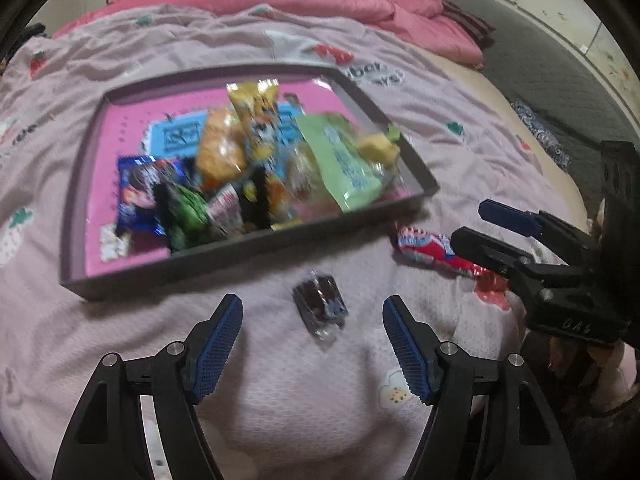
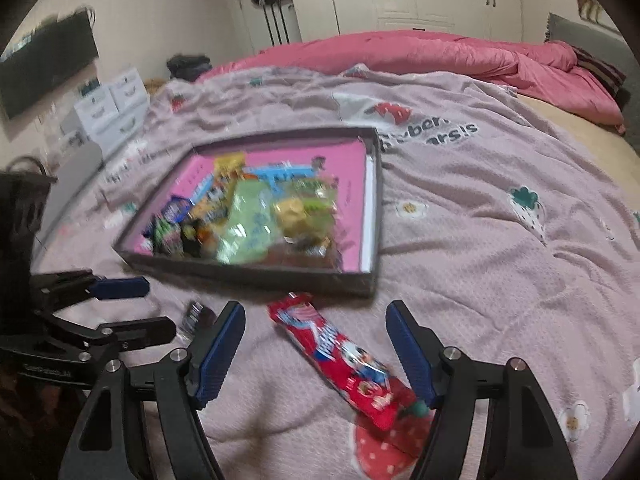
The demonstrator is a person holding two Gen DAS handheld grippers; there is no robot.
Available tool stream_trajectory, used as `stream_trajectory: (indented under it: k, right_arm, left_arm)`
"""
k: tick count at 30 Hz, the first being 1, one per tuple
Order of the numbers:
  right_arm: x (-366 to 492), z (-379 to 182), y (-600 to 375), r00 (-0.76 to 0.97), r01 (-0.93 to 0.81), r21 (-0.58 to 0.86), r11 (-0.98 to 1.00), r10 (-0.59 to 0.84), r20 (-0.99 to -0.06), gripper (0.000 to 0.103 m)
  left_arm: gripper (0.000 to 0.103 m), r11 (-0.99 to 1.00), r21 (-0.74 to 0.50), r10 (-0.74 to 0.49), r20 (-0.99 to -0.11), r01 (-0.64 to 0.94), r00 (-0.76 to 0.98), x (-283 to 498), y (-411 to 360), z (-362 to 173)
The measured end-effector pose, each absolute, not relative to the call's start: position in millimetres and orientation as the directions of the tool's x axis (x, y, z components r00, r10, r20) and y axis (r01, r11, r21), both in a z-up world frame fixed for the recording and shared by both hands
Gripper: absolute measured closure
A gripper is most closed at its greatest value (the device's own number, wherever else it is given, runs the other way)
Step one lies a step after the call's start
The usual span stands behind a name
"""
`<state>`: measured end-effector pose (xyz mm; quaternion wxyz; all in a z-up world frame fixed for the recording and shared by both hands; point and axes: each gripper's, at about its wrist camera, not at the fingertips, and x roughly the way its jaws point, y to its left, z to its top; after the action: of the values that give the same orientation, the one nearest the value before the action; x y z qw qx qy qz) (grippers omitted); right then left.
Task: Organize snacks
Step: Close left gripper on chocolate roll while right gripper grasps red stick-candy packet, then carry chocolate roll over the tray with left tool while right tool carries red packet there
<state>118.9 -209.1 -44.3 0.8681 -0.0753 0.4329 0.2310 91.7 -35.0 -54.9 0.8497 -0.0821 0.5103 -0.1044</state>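
Both pairs of tongs stand wide apart and empty over the pink quilted blanket (image 1: 320,400) on the bed. The left tongs (image 1: 313,312) frame a small dark foil-wrapped snack (image 1: 320,306) lying loose on the cloth just ahead of them. The right tongs (image 2: 316,320) straddle a long red plastic snack packet (image 2: 344,360) that runs from 11 o'clock to 5 o'clock between the fingers, touched by neither. At 12 o'clock from both sits the shallow grey cardboard tray with a pink floor (image 1: 248,246), already heaped with mixed wrappers near its front wall. The risks, as I judge them: the blanket is soft and rumpled, so closing fingers may pinch cloth along with a wrapper and drag it. The red packet lies slantwise to the jaws, so a grip may catch only one end and let it swing or slip. The dark snack is small and slick and could squirt out. The two tools work close together and might collide, and a drop onto the crowded pile could spill over the low wall.
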Motion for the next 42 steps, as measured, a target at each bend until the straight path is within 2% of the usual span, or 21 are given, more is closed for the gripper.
stream_trajectory:
  k: [5,7,11,12,13,15,17,18,25,34,42]
  right_arm:
    - [117.7,-69.3,-193.8,0.532,-0.543,-0.135,0.829,0.214,-0.819,0.032]
    - [119.7,-80.3,-189.2,0.514,-0.574,-0.166,0.802,0.195,-0.836,0.045]
    - [127.6,-91.9,-186.9,0.457,-0.604,-0.125,0.787,0.214,-0.864,0.060]
    - [127.9,-91.3,-187.0,0.450,-0.607,-0.110,0.787,0.226,-0.864,0.070]
    - [128.9,-90.6,-187.8,0.438,-0.607,-0.086,0.790,0.242,-0.866,0.078]
    - [128.9,-88.3,-191.1,0.418,-0.599,-0.042,0.800,0.268,-0.868,0.083]
    - [127.9,-83.9,-198.6,0.403,-0.579,0.015,0.815,0.302,-0.864,0.084]
    - [127.7,-81.6,-200.4,0.396,-0.575,0.038,0.817,0.319,-0.861,0.085]
    - [120.4,-52.8,-210.3,0.388,-0.573,0.234,0.786,0.511,-0.767,0.085]
    - [125.6,-22.7,-200.0,0.474,-0.581,0.269,0.768,0.588,-0.656,0.085]
    - [132.2,-17.1,-198.3,0.511,-0.564,0.272,0.780,0.588,-0.627,0.085]
  left_arm:
    - [0.029,0.963,-0.254,-0.267,-0.864,0.089,0.426,96.3,-43.8,-67.4]
    - [0.029,0.966,-0.243,-0.259,-0.870,0.093,0.419,100.5,-49.4,-70.8]
    - [0.029,0.968,-0.230,-0.250,-0.875,0.097,0.414,104.6,-57.5,-75.7]
    - [0.030,0.969,-0.225,-0.246,-0.877,0.099,0.413,105.1,-59.6,-76.8]
    - [0.038,0.971,-0.218,-0.239,-0.878,0.099,0.414,105.2,-61.0,-77.5]
    - [0.050,0.976,-0.192,-0.216,-0.882,0.100,0.418,105.3,-64.0,-78.7]
    - [0.071,0.979,-0.174,-0.203,-0.885,0.106,0.418,107.7,-65.0,-80.1]
    - [0.075,0.979,-0.175,-0.204,-0.886,0.108,0.416,109.0,-64.7,-81.0]
    - [0.075,0.968,-0.217,-0.251,-0.860,0.126,0.444,103.9,-58.3,-68.3]
    - [0.075,0.970,-0.225,-0.236,-0.795,0.088,0.558,90.6,-24.9,-21.6]
    - [0.075,0.978,-0.210,-0.164,-0.757,0.002,0.632,94.4,19.7,1.0]
